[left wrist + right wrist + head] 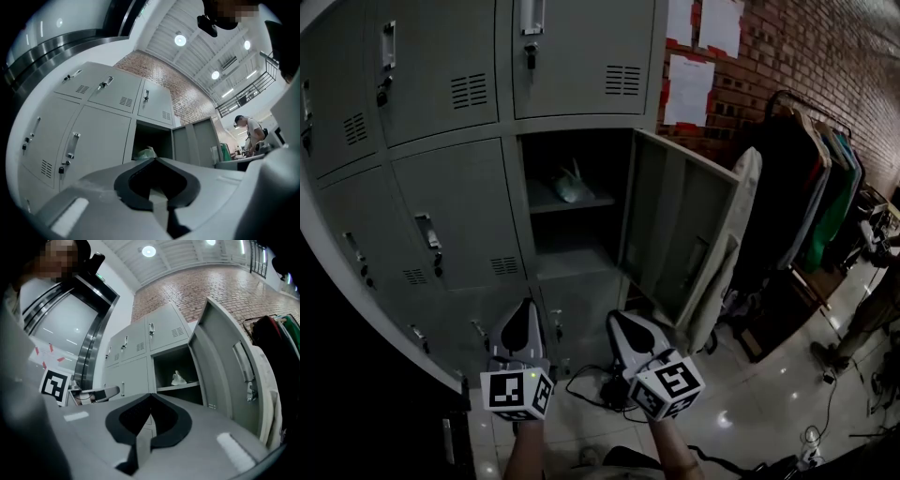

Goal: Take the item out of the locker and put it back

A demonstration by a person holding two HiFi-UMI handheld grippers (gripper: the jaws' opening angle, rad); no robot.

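Observation:
A grey locker point(581, 202) stands with its door point(680, 234) swung out to the right. On its upper shelf lies a pale, crumpled bag-like item point(570, 186), also seen as the item point(145, 153) and the item point(178, 378) from each gripper. My left gripper point(523, 317) and right gripper point(623, 323) hang side by side below the opening, well short of it. Both have their jaws closed tip to tip with nothing between them. Seen from behind, the left gripper point(154, 160) and right gripper point(150, 395) point at the locker.
Closed locker doors point(450, 211) fill the left and top. A clothes rack point(811, 178) with hanging garments stands against the brick wall at right. Cables point(591, 389) lie on the glossy floor below the grippers. A person point(251, 133) stands far off at right.

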